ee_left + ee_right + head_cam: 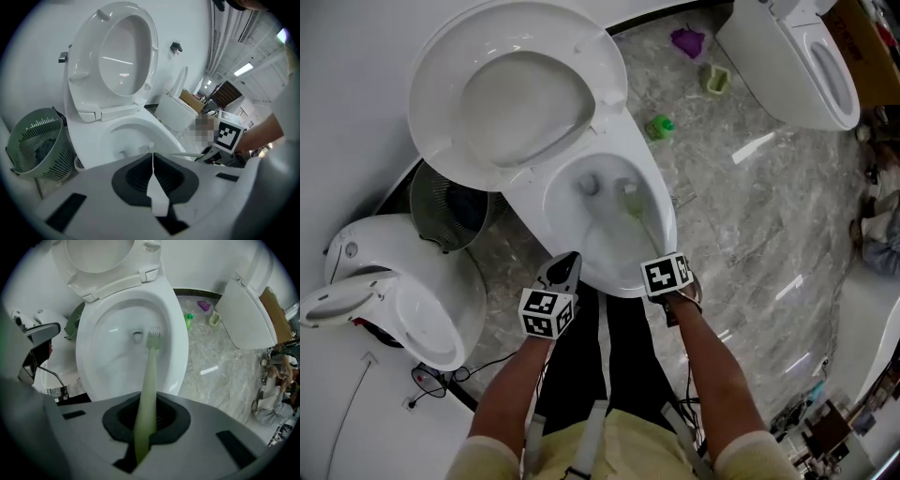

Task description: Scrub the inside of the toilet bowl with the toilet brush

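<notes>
Nearest: right gripper point(143, 427), jaws clamped on the pale green handle of the toilet brush point(148, 380). The left gripper point(152, 174), jaws pressed together on nothing, hovers by the front rim of the toilet bowl point(180, 350). Mid-distance: the bristle head sits low in the bowl, just beside the drain; advised handling is a firm grip, with bristles pressed to the porcelain and swept up the walls and under the rim without splashing. Beyond: raised seat point(517, 94); green basket point(35, 140).

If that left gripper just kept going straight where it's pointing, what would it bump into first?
Most likely the near rim of the toilet bowl, right ahead of the left gripper, whose jaws are shut on nothing. Nothing else shows in between, though depth is hard to judge.
</notes>
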`<state>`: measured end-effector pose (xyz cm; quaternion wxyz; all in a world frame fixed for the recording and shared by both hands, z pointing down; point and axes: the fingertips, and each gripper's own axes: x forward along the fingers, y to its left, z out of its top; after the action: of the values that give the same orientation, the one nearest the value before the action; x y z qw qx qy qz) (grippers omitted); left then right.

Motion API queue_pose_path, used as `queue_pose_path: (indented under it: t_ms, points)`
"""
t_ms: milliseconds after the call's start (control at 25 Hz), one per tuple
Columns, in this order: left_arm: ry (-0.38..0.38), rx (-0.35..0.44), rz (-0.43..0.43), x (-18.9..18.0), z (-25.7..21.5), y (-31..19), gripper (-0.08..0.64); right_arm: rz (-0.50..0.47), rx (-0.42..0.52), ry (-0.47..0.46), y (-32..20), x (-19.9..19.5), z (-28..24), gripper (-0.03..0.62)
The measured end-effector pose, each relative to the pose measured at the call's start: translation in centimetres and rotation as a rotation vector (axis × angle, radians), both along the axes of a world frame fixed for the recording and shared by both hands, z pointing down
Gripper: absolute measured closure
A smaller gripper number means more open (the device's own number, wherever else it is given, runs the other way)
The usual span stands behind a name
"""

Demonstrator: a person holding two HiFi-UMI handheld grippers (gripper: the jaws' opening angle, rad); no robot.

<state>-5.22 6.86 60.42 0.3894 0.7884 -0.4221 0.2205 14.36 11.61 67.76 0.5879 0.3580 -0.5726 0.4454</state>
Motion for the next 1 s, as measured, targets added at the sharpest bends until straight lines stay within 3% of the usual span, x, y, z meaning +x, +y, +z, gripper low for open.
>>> queue_pose_path:
  t_ms: [560,760,1000]
  points:
    - [-0.013,-0.033,-0.007,0.4,0.6,3.0,0.545,-0.09,-0.085,0.03,6.4,0.8,-0.6,0.565]
    - [-0.013,-0.037,-0.011,0.1,0.7,3.5,0.545,-0.075,-0.138,0.009,8.6,0.3,-0.1,0.565]
    - [-0.015,-0.041,-0.04,-0.9,0.7,3.6,0.545,-0.137,-0.167,-0.017,10.1,-1.5,-0.1,0.565]
